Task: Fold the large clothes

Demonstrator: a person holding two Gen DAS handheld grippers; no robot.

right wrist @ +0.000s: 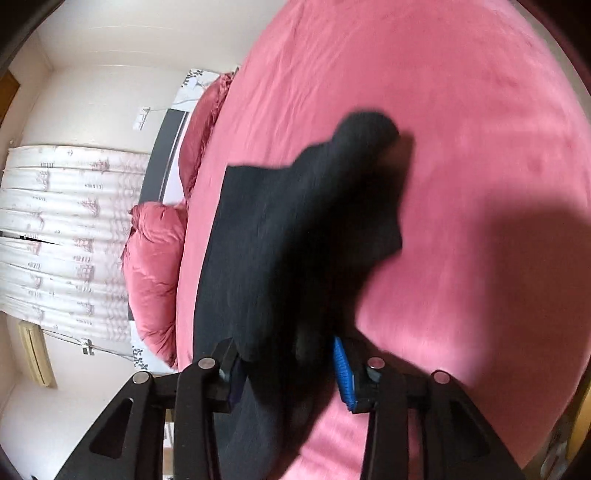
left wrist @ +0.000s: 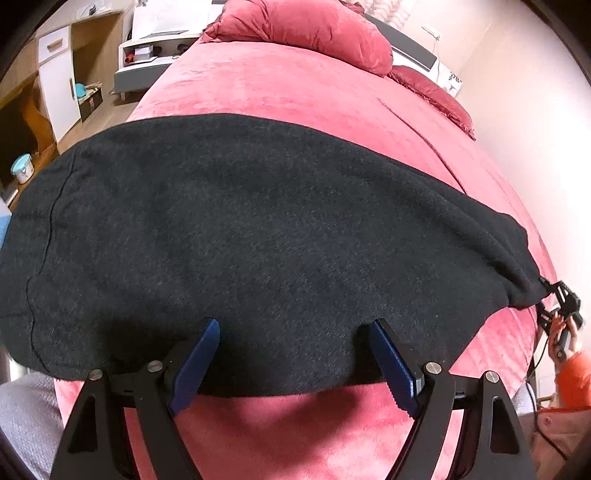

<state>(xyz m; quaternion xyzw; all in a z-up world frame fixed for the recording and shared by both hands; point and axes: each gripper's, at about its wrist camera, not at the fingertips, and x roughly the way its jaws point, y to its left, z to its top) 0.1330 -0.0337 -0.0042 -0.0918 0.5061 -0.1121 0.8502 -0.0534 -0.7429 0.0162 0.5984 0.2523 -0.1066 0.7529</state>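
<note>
A large dark charcoal garment (left wrist: 258, 229) lies spread across the pink bed (left wrist: 277, 92). My left gripper (left wrist: 295, 326) stands open over its near hem, blue pads wide apart, nothing pinched. At the garment's far right corner, the right gripper (left wrist: 563, 302) shows small, held by a hand in an orange sleeve (left wrist: 574, 373); the cloth draws to a point there. In the right wrist view the garment (right wrist: 295, 221) is blurred, bunched and raised off the bed (right wrist: 461, 184), casting a shadow. My right gripper (right wrist: 290, 373) is shut on that bunch, which fills the gap between the pads.
Pink pillows (left wrist: 306, 29) are piled at the head of the bed, also pillows (right wrist: 155, 273). A wooden cabinet (left wrist: 59, 81), a low white bench (left wrist: 147, 62) and a light blue bucket (left wrist: 22, 168) stand left of the bed. A white curtain (right wrist: 55, 221) hangs behind.
</note>
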